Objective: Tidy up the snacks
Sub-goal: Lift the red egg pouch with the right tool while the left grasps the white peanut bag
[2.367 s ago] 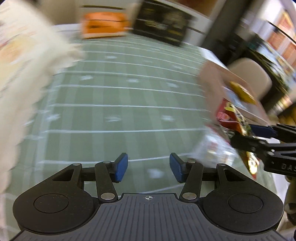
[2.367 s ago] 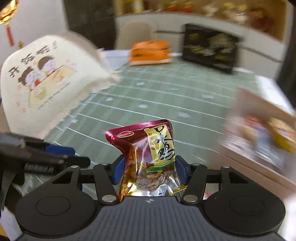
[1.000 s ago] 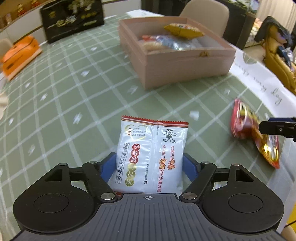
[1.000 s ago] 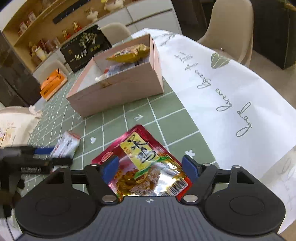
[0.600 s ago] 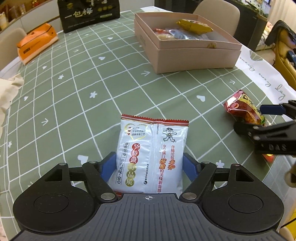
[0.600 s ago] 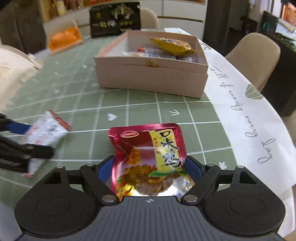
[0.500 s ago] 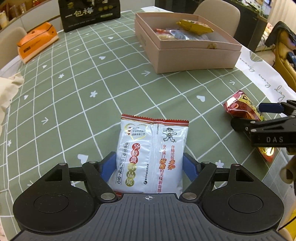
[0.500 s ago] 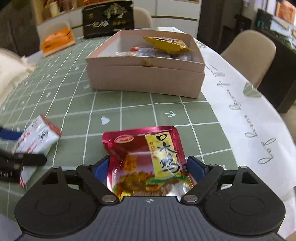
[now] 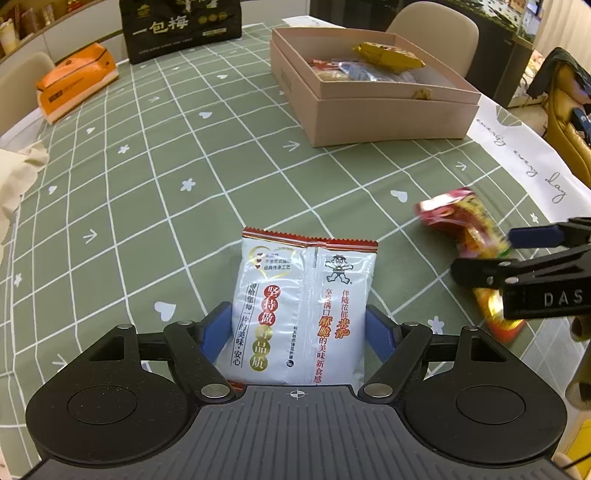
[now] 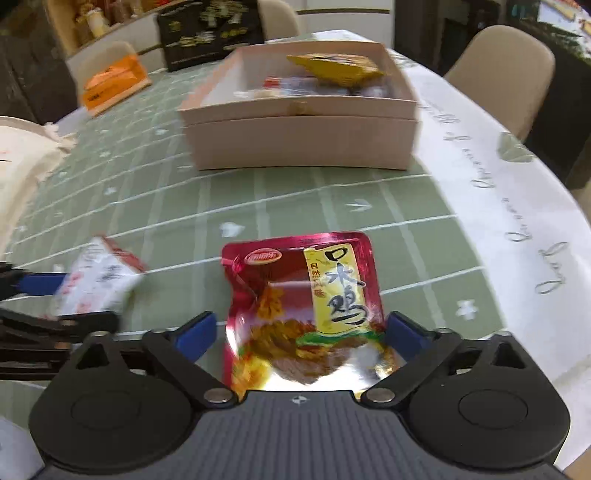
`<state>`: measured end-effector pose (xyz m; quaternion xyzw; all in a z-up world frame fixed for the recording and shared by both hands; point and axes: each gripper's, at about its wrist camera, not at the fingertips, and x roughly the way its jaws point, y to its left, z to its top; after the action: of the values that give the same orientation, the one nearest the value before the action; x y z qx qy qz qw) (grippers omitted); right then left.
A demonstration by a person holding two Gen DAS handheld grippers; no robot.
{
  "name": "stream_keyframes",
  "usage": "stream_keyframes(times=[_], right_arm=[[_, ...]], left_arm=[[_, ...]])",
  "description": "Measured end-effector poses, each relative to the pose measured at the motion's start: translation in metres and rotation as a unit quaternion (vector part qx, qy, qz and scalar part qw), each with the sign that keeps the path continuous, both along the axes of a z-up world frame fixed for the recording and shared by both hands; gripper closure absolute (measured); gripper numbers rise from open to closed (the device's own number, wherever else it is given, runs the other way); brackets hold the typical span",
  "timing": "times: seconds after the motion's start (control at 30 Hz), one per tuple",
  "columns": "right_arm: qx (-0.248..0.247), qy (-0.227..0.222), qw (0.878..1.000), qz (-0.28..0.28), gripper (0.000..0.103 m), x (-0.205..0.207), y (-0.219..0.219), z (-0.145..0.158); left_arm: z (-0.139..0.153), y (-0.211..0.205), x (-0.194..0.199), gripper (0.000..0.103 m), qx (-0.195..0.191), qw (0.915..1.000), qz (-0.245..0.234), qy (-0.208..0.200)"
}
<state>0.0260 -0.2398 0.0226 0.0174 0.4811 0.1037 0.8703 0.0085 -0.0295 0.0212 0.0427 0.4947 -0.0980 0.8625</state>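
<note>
My left gripper [image 9: 299, 332] is shut on a white snack packet [image 9: 303, 302], which stands upright between the blue pads above the green checked tablecloth [image 9: 166, 155]. A red and yellow foil packet [image 10: 306, 306] sits between the jaws of my right gripper [image 10: 297, 332]. Those jaws are closing, and a gap shows at the left pad [image 10: 195, 330]. The left wrist view shows that red packet [image 9: 461, 229] low over the cloth at the right. Beyond both grippers stands an open pink box [image 10: 303, 136] with several snacks inside, a yellow packet [image 10: 332, 66] on top.
An orange carton [image 9: 74, 85] and a black gift bag [image 9: 181, 26] stand at the table's far side. A cream cloth bag [image 9: 14, 184] lies at the left edge. A white lettered cloth [image 10: 498, 184] covers the right side. Beige chairs [image 10: 498, 62] stand behind.
Both grippers came away from the cream bag toward the pink box. My right gripper's jaws spread wider around the red packet, and the box now looks nearer. The left gripper kept its hold.
</note>
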Motion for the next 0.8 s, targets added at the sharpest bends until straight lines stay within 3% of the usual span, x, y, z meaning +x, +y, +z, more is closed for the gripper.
stream_keyframes(times=[0.07, 0.23, 0.27, 0.4, 0.73, 0.8], right_arm=[[0.019, 0.002, 1.0, 0.012, 0.013, -0.001, 0.005, 0.002], [-0.035, -0.02, 0.999, 0.003, 0.011, 0.003, 0.02, -0.003], [-0.049, -0.024, 0.999, 0.007, 0.013, 0.002, 0.024, -0.004], [-0.057, -0.038, 0.997, 0.025, 0.042, -0.006, 0.023, 0.006], [-0.047, -0.072, 0.996, 0.002, 0.048, -0.026, -0.012, 0.048], [-0.043, -0.076, 0.996, -0.003, 0.048, -0.028, -0.018, 0.052]], left_arm=[[0.0, 0.0, 0.0, 0.022, -0.001, 1.0, 0.001, 0.0], [0.0, -0.001, -0.001, 0.022, 0.002, 1.0, 0.002, -0.001], [0.0, -0.001, -0.001, 0.022, 0.002, 1.0, 0.002, -0.001], [0.0, -0.002, -0.001, 0.022, 0.003, 1.0, 0.003, -0.001], [-0.004, -0.01, 0.003, 0.012, 0.015, 0.9999, 0.004, -0.001], [-0.002, -0.011, 0.004, 0.022, 0.016, 0.9998, 0.004, -0.006]])
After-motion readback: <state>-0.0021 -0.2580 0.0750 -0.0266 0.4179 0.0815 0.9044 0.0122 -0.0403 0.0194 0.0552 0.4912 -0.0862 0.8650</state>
